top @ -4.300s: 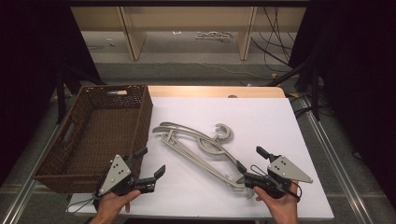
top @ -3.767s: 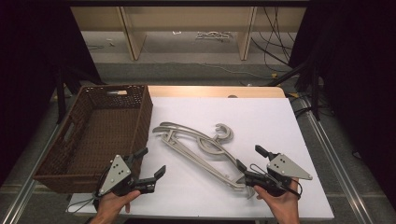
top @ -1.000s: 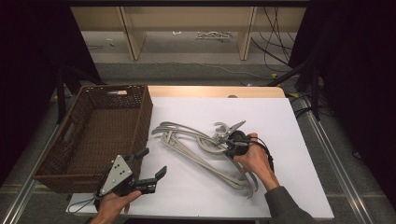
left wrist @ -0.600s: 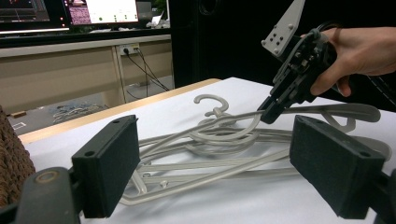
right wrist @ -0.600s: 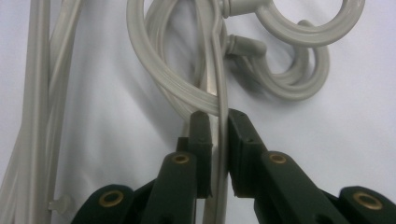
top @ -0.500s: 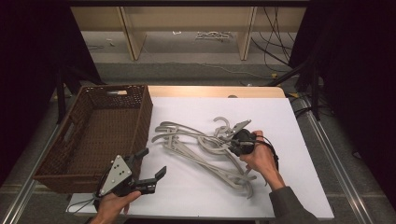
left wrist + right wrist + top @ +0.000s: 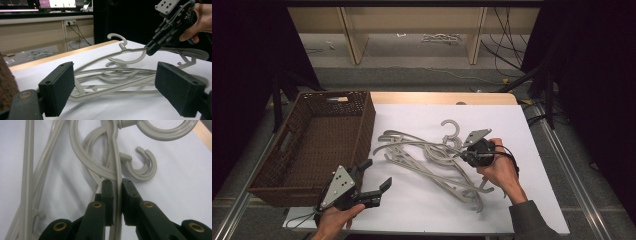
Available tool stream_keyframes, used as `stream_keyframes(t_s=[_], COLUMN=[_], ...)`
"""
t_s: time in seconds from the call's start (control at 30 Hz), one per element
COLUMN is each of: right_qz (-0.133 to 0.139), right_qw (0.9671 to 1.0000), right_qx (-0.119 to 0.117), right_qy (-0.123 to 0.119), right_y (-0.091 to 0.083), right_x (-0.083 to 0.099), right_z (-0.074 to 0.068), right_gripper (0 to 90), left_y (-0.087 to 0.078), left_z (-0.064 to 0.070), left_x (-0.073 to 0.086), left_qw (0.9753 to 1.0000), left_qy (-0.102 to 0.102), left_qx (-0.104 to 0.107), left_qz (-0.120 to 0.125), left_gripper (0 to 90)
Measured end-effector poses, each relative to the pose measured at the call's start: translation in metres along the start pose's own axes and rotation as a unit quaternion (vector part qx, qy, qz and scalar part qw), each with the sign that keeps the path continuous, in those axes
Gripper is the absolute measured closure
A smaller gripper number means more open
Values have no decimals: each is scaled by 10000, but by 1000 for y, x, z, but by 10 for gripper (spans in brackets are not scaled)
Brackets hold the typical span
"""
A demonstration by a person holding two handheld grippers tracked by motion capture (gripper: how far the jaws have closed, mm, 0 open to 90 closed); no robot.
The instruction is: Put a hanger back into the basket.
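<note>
Several grey plastic hangers [image 7: 422,155] lie tangled in a pile on the white table top [image 7: 532,200]. My right gripper [image 7: 461,154] is at the right side of the pile, shut on the thin arm of one hanger [image 7: 115,157] just below its hook [image 7: 165,132]. In the left gripper view that hanger [image 7: 130,50] is raised a little above the others, with the right gripper [image 7: 152,50] clamped on it. My left gripper [image 7: 377,173] rests near the front left edge, open, and there is nothing between its pads [image 7: 58,90].
A brown wicker basket [image 7: 364,125] stands at the left of the table, next to the hangers and just behind my left gripper. A wooden strip [image 7: 437,97] runs along the table's far edge. Metal rails flank the table.
My right gripper has moved from the front right corner into the hanger pile and shut on one hanger. The pile has shifted and spread slightly. The left gripper has stayed put.
</note>
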State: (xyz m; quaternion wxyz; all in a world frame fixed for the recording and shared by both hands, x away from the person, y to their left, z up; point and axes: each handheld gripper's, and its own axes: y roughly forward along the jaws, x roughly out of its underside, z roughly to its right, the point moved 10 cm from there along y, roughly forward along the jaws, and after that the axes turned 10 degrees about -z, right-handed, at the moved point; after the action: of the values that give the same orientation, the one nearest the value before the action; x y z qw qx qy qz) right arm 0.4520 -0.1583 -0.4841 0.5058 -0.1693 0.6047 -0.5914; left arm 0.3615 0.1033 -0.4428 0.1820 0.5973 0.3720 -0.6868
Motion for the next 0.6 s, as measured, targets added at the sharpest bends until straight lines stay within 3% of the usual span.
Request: stream_keyframes(t_s=[0.03, 0.13, 0.17, 0.27, 0.33, 0.37, 0.4, 0.43, 0.5, 0.6], right_qz=[25, -43, 40, 26, 45, 83, 83, 85, 81, 99], right_qw=[10000, 9999, 9997, 9997, 9996, 9994, 9994, 9992, 9990, 9986], right_qx=[-23, 14, 129, 125, 179, 228, 228, 205, 193, 150], right_qy=[-77, -163, -197, -206, -210, -251, -251, -344, -393, -507], right_y=[-5, -9, -12, -16, -20, -23, -23, -26, -27, -31], right_x=[1, 4, 4, 7, 8, 10, 10, 11, 12, 14], right_z=[-1, -3, -4, -7, -7, -10, -10, -14, -17, -26], right_gripper=[819, 819, 819, 819, 819, 819, 819, 819, 820, 819], left_y=[4, 7, 11, 16, 24, 35, 35, 46, 50, 63], left_z=[9, 18, 20, 21, 21, 18, 18, 18, 17, 20], left_x=[-2, -5, -12, -17, -19, -19, -19, -20, -22, -28], left_qw=[9998, 9996, 9997, 9994, 9990, 9979, 9979, 9973, 9972, 9954], left_qy=[181, 192, 178, 259, 302, 354, 354, 279, 260, 367], left_qx=[79, 124, 130, 117, 124, 16, 16, 54, 76, 143], left_qz=[-84, -150, -143, -193, -310, -534, -534, -678, -699, -877], left_gripper=[160, 162, 163, 163, 168, 182, 193, 194, 194, 227])
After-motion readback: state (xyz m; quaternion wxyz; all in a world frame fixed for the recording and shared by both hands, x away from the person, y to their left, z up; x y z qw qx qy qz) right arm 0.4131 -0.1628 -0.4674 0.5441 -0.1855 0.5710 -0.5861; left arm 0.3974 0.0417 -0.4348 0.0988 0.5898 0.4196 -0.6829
